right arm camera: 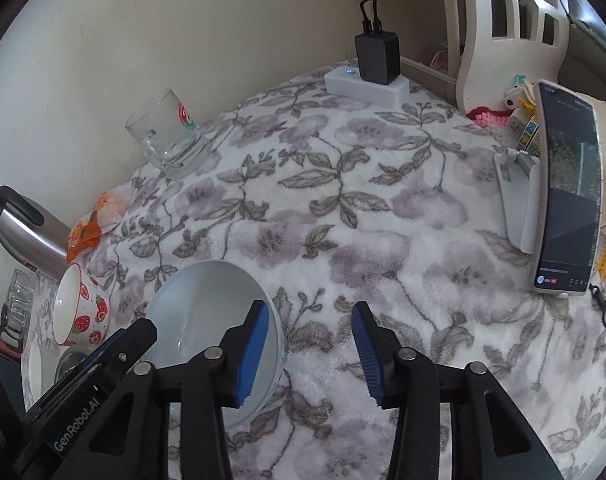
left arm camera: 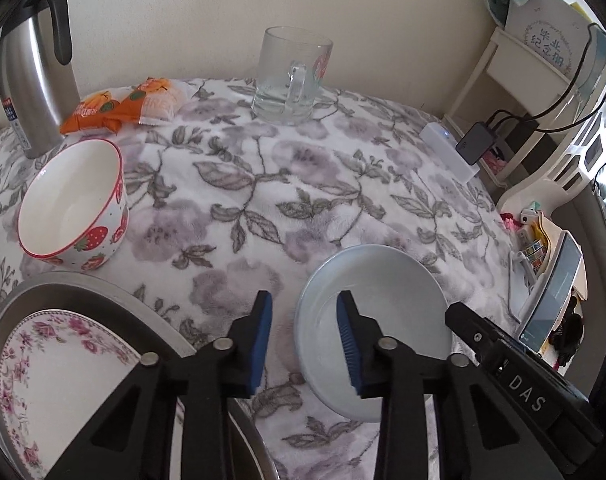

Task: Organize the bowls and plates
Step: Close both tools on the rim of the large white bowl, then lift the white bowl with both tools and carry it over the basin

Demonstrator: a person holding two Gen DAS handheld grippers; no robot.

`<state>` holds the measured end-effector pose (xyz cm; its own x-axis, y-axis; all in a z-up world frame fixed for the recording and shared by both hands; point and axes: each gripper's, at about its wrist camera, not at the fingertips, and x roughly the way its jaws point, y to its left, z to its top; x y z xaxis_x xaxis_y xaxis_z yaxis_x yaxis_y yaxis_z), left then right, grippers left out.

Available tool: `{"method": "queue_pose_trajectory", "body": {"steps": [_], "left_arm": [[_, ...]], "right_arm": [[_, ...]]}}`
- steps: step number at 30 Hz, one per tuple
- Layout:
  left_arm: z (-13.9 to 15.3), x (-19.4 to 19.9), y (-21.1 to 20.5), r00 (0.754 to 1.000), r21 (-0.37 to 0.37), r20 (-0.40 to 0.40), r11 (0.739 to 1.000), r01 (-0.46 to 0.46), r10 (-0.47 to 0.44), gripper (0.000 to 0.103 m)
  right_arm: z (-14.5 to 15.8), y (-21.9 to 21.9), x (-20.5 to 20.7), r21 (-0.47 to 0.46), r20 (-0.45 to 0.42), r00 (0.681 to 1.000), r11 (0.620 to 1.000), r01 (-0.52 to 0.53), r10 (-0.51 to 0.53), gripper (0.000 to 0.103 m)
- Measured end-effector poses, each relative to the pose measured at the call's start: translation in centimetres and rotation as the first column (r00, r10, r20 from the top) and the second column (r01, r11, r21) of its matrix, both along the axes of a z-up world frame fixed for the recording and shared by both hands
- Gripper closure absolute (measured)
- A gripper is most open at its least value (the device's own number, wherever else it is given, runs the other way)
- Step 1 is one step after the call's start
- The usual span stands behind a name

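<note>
Bowl (left arm camera: 373,328) pickup is judged pending: both the left gripper (left arm camera: 305,344) and right gripper (right arm camera: 311,354) are held apart, empty, requiring rim closure next.

The left gripper (left arm camera: 305,340) hangs open over the near rim of the pale blue plate (left arm camera: 387,280), strawberry bowl (left arm camera: 73,200) toward the table's left edge.

My left gripper (left arm camera: 305,338) hangs low with its jaws spread wide, blue pads (left arm camera: 263,338) facing each other and holding nothing. My right gripper (right arm camera: 311,354) sits just beside it, likewise parted and holding nothing, angled forward and down.
</note>
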<state>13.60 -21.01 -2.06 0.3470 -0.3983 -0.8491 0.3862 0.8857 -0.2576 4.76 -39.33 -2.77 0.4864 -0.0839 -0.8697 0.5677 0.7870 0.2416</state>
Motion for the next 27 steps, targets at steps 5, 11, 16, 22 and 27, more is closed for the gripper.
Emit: {"method": "queue_pose_trajectory", "body": {"steps": [5, 11, 16, 22, 27], "left_arm": [[-0.7, 0.0, -0.5, 1.000, 0.010, -0.009, 1.000, 0.009, -0.009, 0.080], [-1.5, -0.1, -0.7, 1.000, 0.023, -0.020, 1.000, 0.019, -0.018, 0.087], [-2.0, 0.0, -0.5, 0.999, 0.024, -0.032, 1.000, 0.017, -0.016, 0.090], [-2.4, -0.1, -0.5, 0.999, 0.041, -0.031, 0.999, 0.018, -0.017, 0.090], [-2.4, -0.1, -0.6, 0.999, 0.039, -0.029, 0.999, 0.026, -0.025, 0.090]], "right_arm": [[-0.7, 0.4, 0.5, 0.015, -0.002, 1.000, 1.000, -0.017, 0.017, 0.071], [-2.2, 0.9, 0.8, 0.047, -0.032, 0.999, 0.998, -0.030, 0.031, 0.078], [-3.2, 1.1, 0.8, 0.079, -0.040, 0.999, 0.996, -0.031, 0.034, 0.080], [-3.6, 1.6, 1.2, 0.093, -0.035, 0.998, 0.995, -0.045, 0.049, 0.081], [-3.7, 2.0, 1.4, 0.086, -0.043, 0.997, 0.995, -0.056, 0.060, 0.083]]}}
